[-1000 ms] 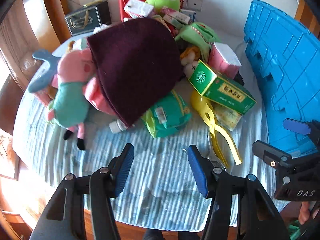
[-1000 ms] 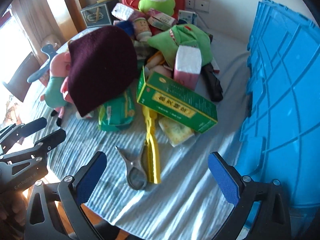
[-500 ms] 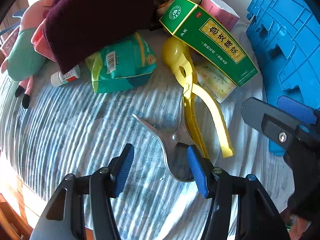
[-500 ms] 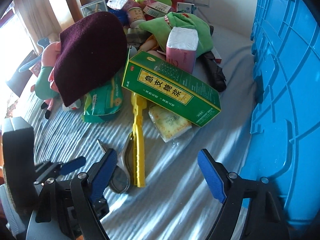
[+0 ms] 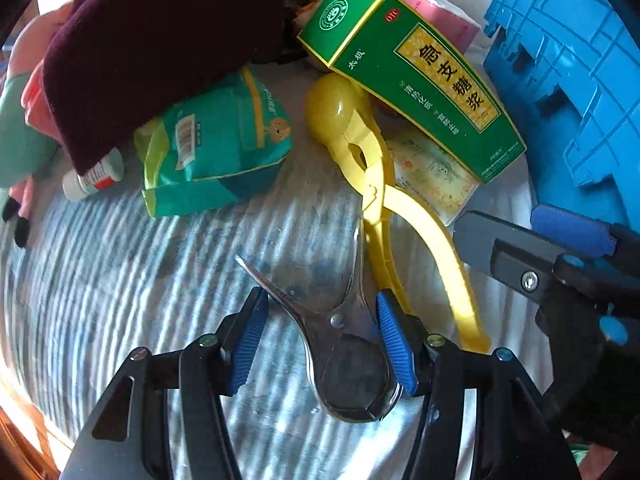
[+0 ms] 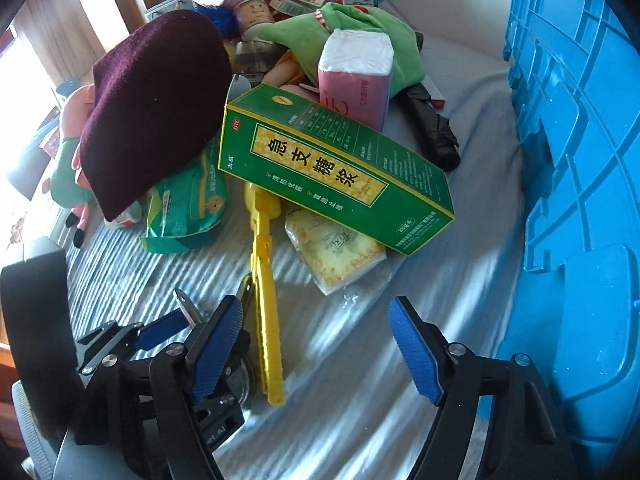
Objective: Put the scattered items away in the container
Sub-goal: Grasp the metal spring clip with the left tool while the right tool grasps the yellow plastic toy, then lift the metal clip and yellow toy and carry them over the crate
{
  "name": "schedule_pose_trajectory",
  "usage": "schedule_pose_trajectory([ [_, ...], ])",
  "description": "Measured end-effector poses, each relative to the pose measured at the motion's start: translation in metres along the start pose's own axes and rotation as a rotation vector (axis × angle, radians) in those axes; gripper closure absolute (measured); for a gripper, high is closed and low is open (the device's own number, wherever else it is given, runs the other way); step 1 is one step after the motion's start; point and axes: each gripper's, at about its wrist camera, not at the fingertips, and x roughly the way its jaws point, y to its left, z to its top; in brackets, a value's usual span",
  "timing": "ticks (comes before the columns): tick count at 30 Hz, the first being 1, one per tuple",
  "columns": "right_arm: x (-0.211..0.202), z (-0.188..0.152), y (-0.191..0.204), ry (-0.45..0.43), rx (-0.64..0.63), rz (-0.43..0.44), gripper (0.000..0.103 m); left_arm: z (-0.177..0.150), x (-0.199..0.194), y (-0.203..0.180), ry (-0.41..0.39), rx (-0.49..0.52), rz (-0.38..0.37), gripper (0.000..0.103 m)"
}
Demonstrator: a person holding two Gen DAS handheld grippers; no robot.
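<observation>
Lying flat on the striped blue cloth (image 5: 120,304), the shiny metal clip (image 5: 340,344) sits between the left gripper (image 5: 320,332) fingers, which are closing but not squeezing yet. Next they must pinch it, then carry it to the big blue plastic crate (image 6: 580,160). The right gripper (image 6: 316,344) is closing on nothing beside the long yellow plastic tongs (image 6: 266,300).

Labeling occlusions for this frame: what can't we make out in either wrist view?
- Blue crate: interior unseen in both views; only its outer wall shows, cut by the right edge.
- Small white bottle: mostly under the maroon hat; label unreadable.
- Metal clip: between the closing left gripper pads; contact unclear. Right view: right gripper finger hides it.
- Yellow packet: partly under the green box.
</observation>
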Motion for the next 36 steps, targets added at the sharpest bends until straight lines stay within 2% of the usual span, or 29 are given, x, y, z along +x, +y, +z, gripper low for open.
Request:
schedule_pose_trajectory([
  [1, 0.003, 0.000, 0.000, 0.009, 0.000, 0.005, 0.029, -0.002, 0.000, 0.003, -0.003, 0.033, 0.054, 0.062],
  [2, 0.005, -0.001, 0.001, 0.018, 0.000, 0.013, 0.031, -0.002, -0.001, 0.011, -0.004, 0.043, 0.079, 0.062],
  [6, 0.012, -0.003, 0.009, 0.030, -0.016, 0.055, 0.031, 0.005, -0.007, 0.049, 0.000, 0.008, 0.102, 0.063],
  [9, 0.025, 0.004, 0.021, 0.037, -0.021, 0.080, 0.031, 0.008, -0.009, 0.058, -0.002, 0.016, 0.110, 0.063],
  [11, 0.036, 0.011, 0.030, 0.046, -0.025, 0.094, 0.036, 0.006, -0.007, 0.060, 0.010, 0.017, 0.099, 0.063],
  [15, 0.063, 0.024, 0.045, 0.061, -0.047, 0.064, 0.054, 0.002, -0.012, 0.060, 0.000, 0.009, 0.072, 0.065],
  [17, 0.076, 0.025, 0.048, 0.087, -0.047, 0.052, 0.070, 0.002, -0.015, 0.058, 0.000, 0.021, 0.068, 0.066],
  [18, 0.076, 0.025, 0.049, 0.079, -0.052, 0.039, 0.073, 0.001, -0.017, 0.058, 0.001, 0.025, 0.066, 0.066],
  [20, 0.074, 0.021, 0.048, 0.093, -0.055, 0.042, 0.085, 0.000, -0.020, 0.058, 0.010, 0.019, 0.053, 0.066],
  [22, 0.070, 0.012, 0.044, 0.121, -0.047, 0.066, 0.088, -0.002, -0.025, 0.057, 0.019, 0.004, 0.023, 0.066],
  [28, 0.052, -0.029, 0.033, 0.192, -0.065, 0.058, 0.088, -0.008, -0.038, 0.042, 0.014, 0.026, -0.006, 0.066],
  [30, 0.048, -0.034, 0.032, 0.187, -0.079, 0.054, 0.087, -0.006, -0.041, 0.038, 0.009, 0.031, -0.004, 0.066],
  [34, 0.045, -0.023, 0.032, 0.126, -0.056, 0.041, 0.066, -0.002, -0.046, 0.032, 0.004, 0.038, 0.012, 0.066],
  [36, 0.048, -0.015, 0.034, 0.103, -0.042, 0.043, 0.065, -0.001, -0.047, 0.030, 0.006, 0.040, 0.021, 0.066],
])
